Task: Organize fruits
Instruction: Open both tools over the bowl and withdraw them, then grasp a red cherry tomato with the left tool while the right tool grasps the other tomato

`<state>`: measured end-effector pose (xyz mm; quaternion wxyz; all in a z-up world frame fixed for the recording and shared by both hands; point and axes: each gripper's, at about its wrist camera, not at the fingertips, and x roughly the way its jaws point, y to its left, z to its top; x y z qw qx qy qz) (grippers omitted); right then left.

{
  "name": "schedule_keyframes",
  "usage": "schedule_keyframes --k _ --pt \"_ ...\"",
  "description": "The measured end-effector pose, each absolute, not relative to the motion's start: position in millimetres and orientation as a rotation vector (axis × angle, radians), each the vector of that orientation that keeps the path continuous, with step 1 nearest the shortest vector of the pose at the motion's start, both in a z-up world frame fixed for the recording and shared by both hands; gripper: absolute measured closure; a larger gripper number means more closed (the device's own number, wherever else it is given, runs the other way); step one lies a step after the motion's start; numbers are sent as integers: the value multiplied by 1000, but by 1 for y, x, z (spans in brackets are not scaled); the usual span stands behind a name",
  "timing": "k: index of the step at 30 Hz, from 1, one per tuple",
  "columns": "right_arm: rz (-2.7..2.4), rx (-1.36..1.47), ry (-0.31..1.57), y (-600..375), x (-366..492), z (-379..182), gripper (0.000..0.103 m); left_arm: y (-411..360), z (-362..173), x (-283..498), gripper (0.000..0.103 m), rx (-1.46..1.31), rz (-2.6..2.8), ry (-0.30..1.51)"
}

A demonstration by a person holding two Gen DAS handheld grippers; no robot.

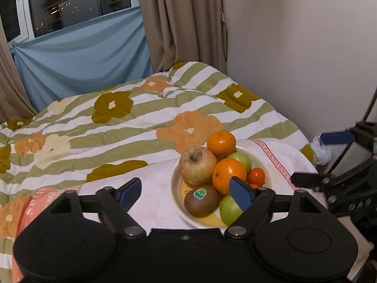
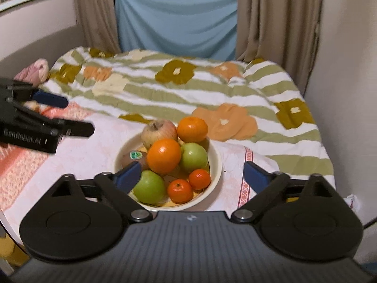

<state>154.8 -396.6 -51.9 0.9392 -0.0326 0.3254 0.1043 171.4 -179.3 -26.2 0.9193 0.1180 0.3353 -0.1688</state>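
I hold my left gripper [image 1: 186, 192] with its blue pads spread wide and nothing between them; its right pad [image 1: 241, 192] sits in front of a green apple [image 1: 229, 208] at the near rim of the cream bowl [image 1: 175, 181]. My right gripper [image 2: 195, 175] is spread just as wide and also empty, hovering over the near side of the same bowl [image 2: 215, 162], with its left pad [image 2: 128, 175] overlapping another view of that green apple [image 2: 149, 186]. All the fruit is piled in the bowl, which stands on a pale pink cloth [image 2: 89, 151] laid over a floral striped quilt [image 2: 212, 87]. In the heap I see a reddish-yellow apple [image 1: 196, 165] at the back left, a mandarin [image 1: 221, 142] at the back, a large orange [image 2: 165, 155] on top in the middle, a second green apple [image 2: 194, 156] to its right, two small tangerines [image 2: 180, 191] at the near right, and a kiwi [image 1: 201, 199] bearing a green sticker on the left. The fruits press against one another. Beyond the bed hang beige curtains [image 2: 275, 16] and a blue sheet [image 2: 179, 21] under the window.
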Motion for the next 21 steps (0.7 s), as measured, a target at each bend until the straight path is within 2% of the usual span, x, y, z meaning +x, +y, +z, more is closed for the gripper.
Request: schedule_keyframes --k 3,5,21 --pt "184 -64 658 -387 138 -43 0 -166 -23 153 2 256 -332 660" --pt "170 -65 655 -378 126 -39 0 -158 -22 142 0 264 -322 652" --pt "142 -50 699 -308 62 -51 0 -93 -40 109 0 243 -414 718"
